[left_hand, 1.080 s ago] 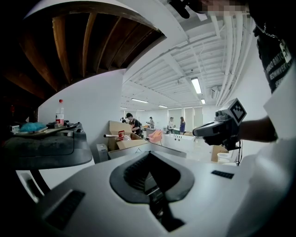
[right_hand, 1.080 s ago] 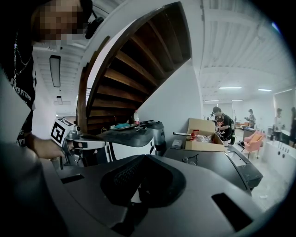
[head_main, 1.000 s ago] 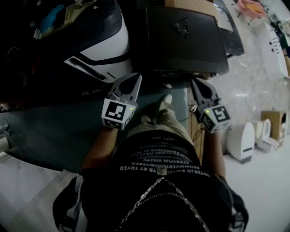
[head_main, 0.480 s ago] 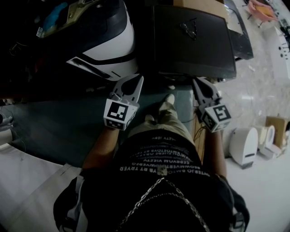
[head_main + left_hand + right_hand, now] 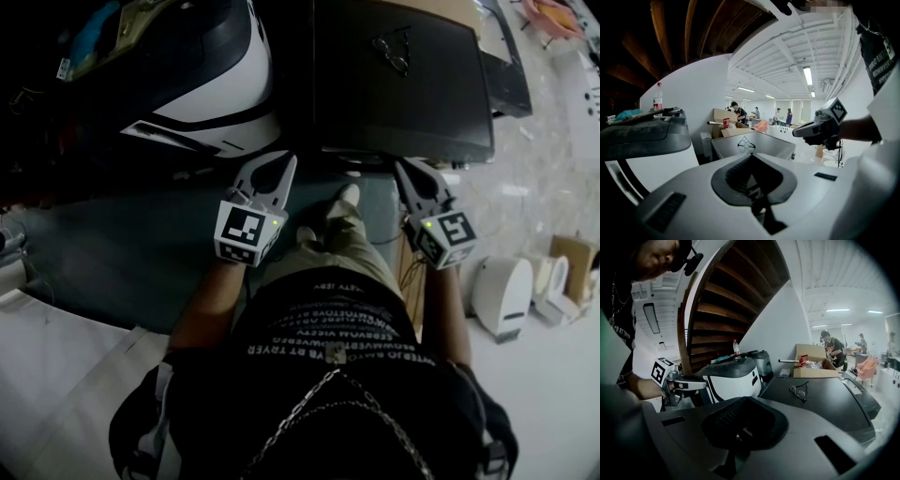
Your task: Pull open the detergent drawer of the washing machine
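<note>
A white-and-black machine stands ahead on the left, also visible in the left gripper view and the right gripper view. Beside it is a dark flat-topped machine with a pair of glasses lying on its lid. No detergent drawer shows in any view. My left gripper is held in the air short of the white machine, jaws closed with nothing between them. My right gripper hovers just before the dark machine's front edge, also shut and empty. Each gripper shows in the other's view: the right gripper and the left gripper.
The person's shoe is on the grey floor below the grippers. Small white appliances stand on the floor at the right. A wooden stair underside rises over the white machine. An open cardboard box and people are behind the dark machine.
The head view has shifted slightly, so both machines sit a little higher and larger in frame. Both grippers stay at almost the same place, still closed.
</note>
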A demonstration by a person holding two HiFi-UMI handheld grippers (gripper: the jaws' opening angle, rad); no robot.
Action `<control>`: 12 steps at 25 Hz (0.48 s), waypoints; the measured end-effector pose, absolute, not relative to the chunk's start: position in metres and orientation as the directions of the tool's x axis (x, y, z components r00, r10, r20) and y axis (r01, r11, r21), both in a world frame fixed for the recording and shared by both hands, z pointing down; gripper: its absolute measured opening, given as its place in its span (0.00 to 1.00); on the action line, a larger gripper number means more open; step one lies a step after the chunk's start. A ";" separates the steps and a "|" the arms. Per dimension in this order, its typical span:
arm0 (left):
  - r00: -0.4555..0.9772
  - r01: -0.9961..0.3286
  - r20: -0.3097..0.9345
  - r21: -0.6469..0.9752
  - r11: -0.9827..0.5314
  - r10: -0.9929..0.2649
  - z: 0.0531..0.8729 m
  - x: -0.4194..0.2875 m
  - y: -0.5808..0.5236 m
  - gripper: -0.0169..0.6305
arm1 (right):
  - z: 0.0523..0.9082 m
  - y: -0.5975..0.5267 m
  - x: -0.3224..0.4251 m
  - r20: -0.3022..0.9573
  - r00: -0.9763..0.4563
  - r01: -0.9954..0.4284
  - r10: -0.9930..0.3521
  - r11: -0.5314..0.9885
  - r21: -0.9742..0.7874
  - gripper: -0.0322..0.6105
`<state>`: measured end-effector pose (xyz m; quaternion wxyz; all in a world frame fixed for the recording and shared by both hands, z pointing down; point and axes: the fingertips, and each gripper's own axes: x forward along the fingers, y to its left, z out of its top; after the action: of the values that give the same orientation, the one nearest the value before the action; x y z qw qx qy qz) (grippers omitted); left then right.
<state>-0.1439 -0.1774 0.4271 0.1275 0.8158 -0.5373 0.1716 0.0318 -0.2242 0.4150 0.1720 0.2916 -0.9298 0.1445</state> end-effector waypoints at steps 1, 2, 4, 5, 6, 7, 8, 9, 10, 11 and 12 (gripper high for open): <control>0.365 -0.919 0.425 0.024 -0.393 -0.828 0.432 -0.142 -0.181 0.03 | 0.420 -0.228 0.033 0.412 -0.770 -0.591 -0.487 0.788 -0.171 0.05; 0.366 -0.918 0.434 0.023 -0.396 -0.823 0.438 -0.140 -0.184 0.03 | 0.426 -0.231 0.035 0.420 -0.768 -0.591 -0.484 0.788 -0.173 0.05; 0.368 -0.916 0.455 0.026 -0.400 -0.811 0.450 -0.137 -0.188 0.03 | 0.440 -0.238 0.041 0.440 -0.758 -0.598 -0.482 0.783 -0.171 0.05; 0.368 -0.916 0.464 0.031 -0.401 -0.806 0.456 -0.135 -0.190 0.03 | 0.448 -0.241 0.046 0.451 -0.749 -0.604 -0.485 0.779 -0.167 0.05; 0.368 -0.916 0.473 0.035 -0.400 -0.800 0.462 -0.133 -0.193 0.03 | 0.455 -0.245 0.049 0.460 -0.742 -0.611 -0.487 0.774 -0.166 0.05; 0.367 -0.916 0.483 0.037 -0.399 -0.795 0.468 -0.133 -0.196 0.03 | 0.461 -0.248 0.049 0.465 -0.739 -0.615 -0.488 0.771 -0.168 0.05; 0.365 -0.916 0.493 0.040 -0.399 -0.789 0.473 -0.132 -0.199 0.03 | 0.465 -0.252 0.049 0.468 -0.738 -0.615 -0.487 0.771 -0.168 0.05; 0.364 -0.916 0.505 0.043 -0.399 -0.783 0.479 -0.131 -0.203 0.03 | 0.471 -0.254 0.050 0.477 -0.734 -0.614 -0.483 0.773 -0.161 0.05; 0.364 -0.916 0.516 0.046 -0.399 -0.776 0.486 -0.130 -0.205 0.03 | 0.478 -0.255 0.051 0.497 -0.726 -0.613 -0.476 0.775 -0.153 0.05; 0.363 -0.916 0.526 0.051 -0.398 -0.769 0.492 -0.128 -0.208 0.03 | 0.485 -0.256 0.053 0.517 -0.719 -0.611 -0.464 0.777 -0.151 0.05; 0.363 -0.916 0.535 0.055 -0.397 -0.763 0.498 -0.127 -0.210 0.03 | 0.492 -0.257 0.053 0.529 -0.717 -0.608 -0.454 0.778 -0.156 0.05</control>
<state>-0.1273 -0.2105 0.4978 0.1750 0.8068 -0.5202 0.2188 0.0532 -0.2574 0.4920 0.2383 0.2913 -0.9123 0.1616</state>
